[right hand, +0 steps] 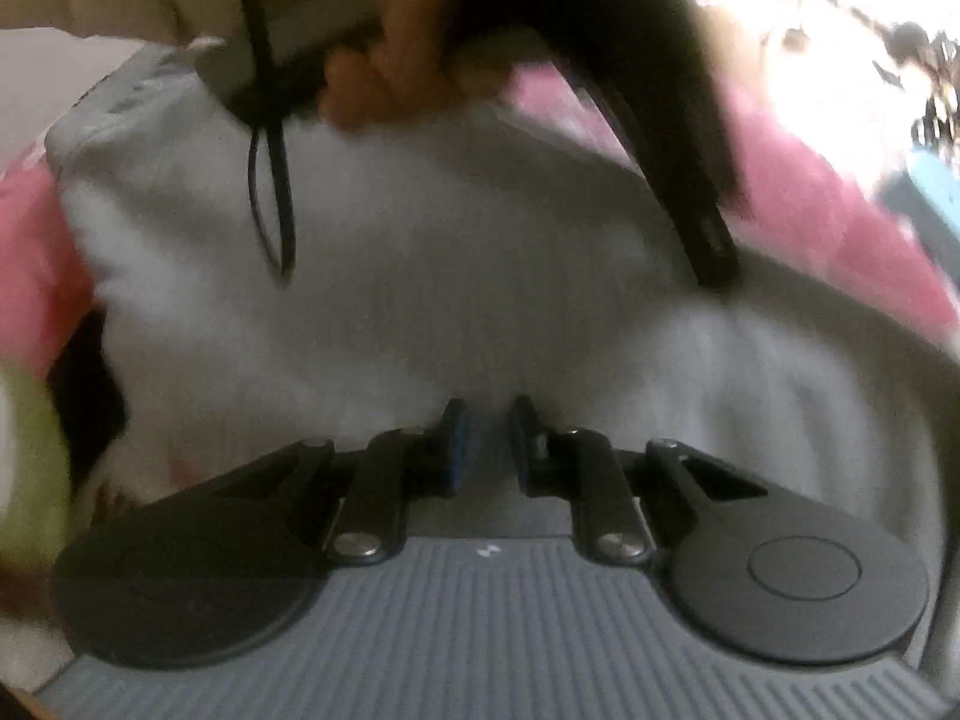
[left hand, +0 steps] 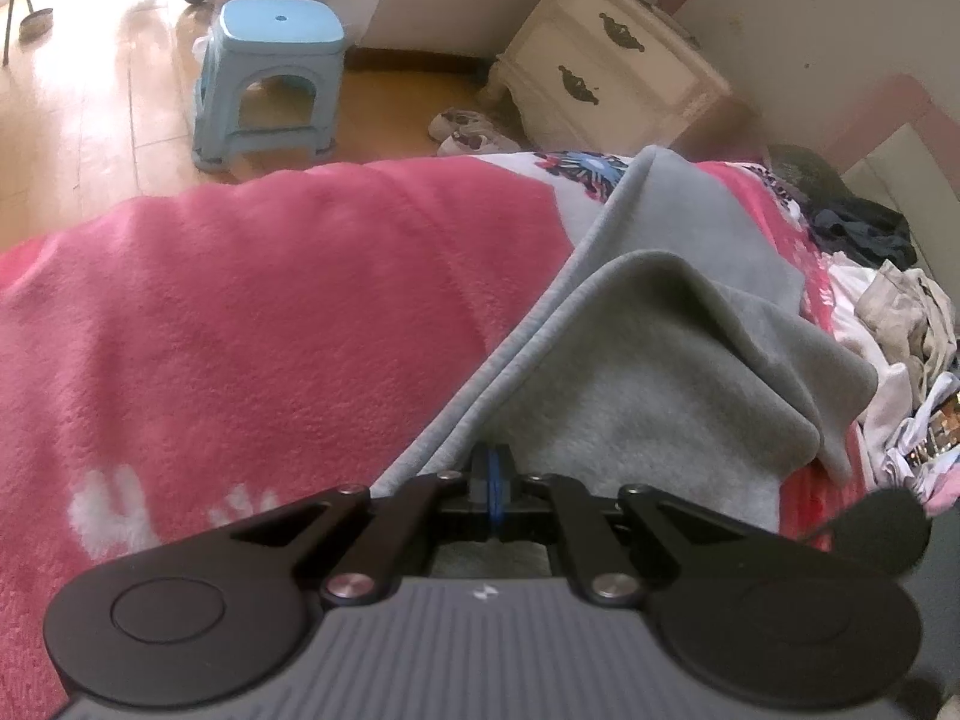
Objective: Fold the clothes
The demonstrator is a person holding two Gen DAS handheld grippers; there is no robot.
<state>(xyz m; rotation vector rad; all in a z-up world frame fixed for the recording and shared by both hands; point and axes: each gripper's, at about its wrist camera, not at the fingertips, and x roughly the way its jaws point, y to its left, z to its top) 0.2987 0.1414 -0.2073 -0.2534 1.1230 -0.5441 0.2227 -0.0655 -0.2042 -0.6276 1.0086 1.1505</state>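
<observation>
The left gripper (left hand: pixel 493 468) is fully closed, its jaws pinching the hem of a grey garment (left hand: pixel 660 372) right at the fingertips. The right gripper (right hand: pixel 487 441) has its jaws narrowed to a small gap, pressed down into the same grey garment (right hand: pixel 420 276); the blur hides whether cloth sits between the pads, so a grip there cannot be told.

The garment is a soft grey fleece piece, lying on a pink blanket (left hand: pixel 270 300) spread over a bed. In the left wrist view one part is doubled over, forming a rounded flap with a stitched edge running diagonally up from the pinched corner. In the right wrist view the cloth spreads broad and mostly flat, with folds near the gripper.

To the left of the garment the pink blanket is wide and free. On the right a heap of other clothes (left hand: pixel 900 324) lies close to the garment's edge. Beyond the bed stand a blue stool (left hand: pixel 270 78) and a white nightstand (left hand: pixel 606 54), well apart from the work.

Both grippers point steeply downward at the bed. In the right wrist view a hand (right hand: pixel 390 60) grips the left tool at the garment's far edge, with a black cable (right hand: pixel 273 192) dangling over the cloth.
</observation>
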